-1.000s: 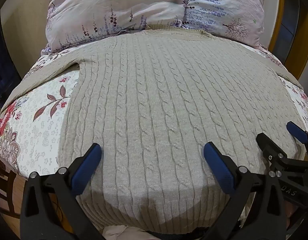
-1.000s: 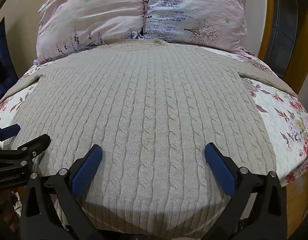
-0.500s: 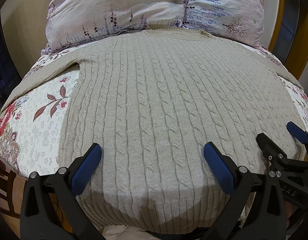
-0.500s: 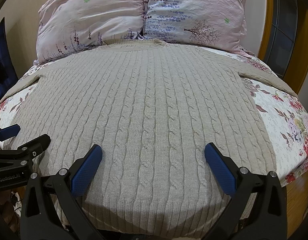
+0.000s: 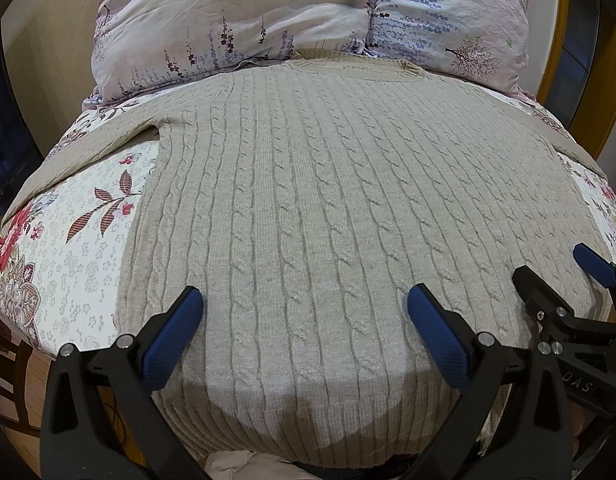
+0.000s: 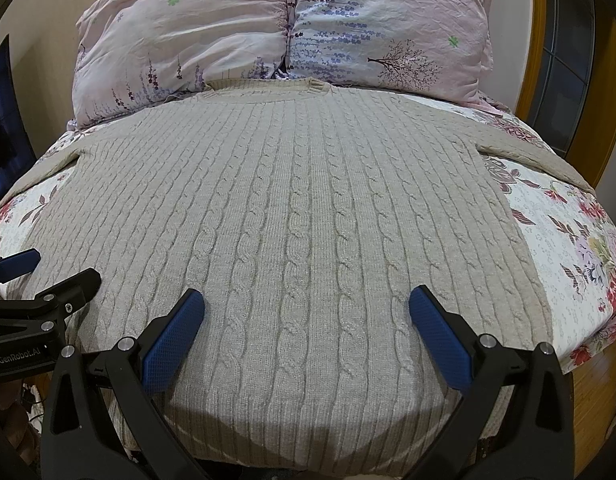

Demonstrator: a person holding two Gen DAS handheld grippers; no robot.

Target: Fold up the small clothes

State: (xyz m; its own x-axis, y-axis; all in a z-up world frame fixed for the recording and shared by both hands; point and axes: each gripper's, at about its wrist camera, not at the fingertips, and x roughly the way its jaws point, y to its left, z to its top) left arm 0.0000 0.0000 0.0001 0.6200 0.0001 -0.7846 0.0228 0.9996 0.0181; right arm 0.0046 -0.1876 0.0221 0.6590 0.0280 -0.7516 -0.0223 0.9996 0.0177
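A beige cable-knit sweater (image 5: 331,208) lies flat, front down the bed, collar at the pillows and sleeves spread out to both sides; it also shows in the right wrist view (image 6: 308,216). My left gripper (image 5: 304,312) is open and empty, hovering over the sweater's hem on its left half. My right gripper (image 6: 306,312) is open and empty over the hem's right half. The right gripper shows at the right edge of the left wrist view (image 5: 555,276). The left gripper shows at the left edge of the right wrist view (image 6: 54,272).
The sweater lies on a floral bedsheet (image 5: 68,248), also seen at the right (image 6: 567,248). Two pink floral pillows (image 5: 308,12) lean at the head of the bed. A wooden frame (image 6: 535,40) and window stand at the right. Wood floor (image 5: 12,444) lies below the bed's near edge.
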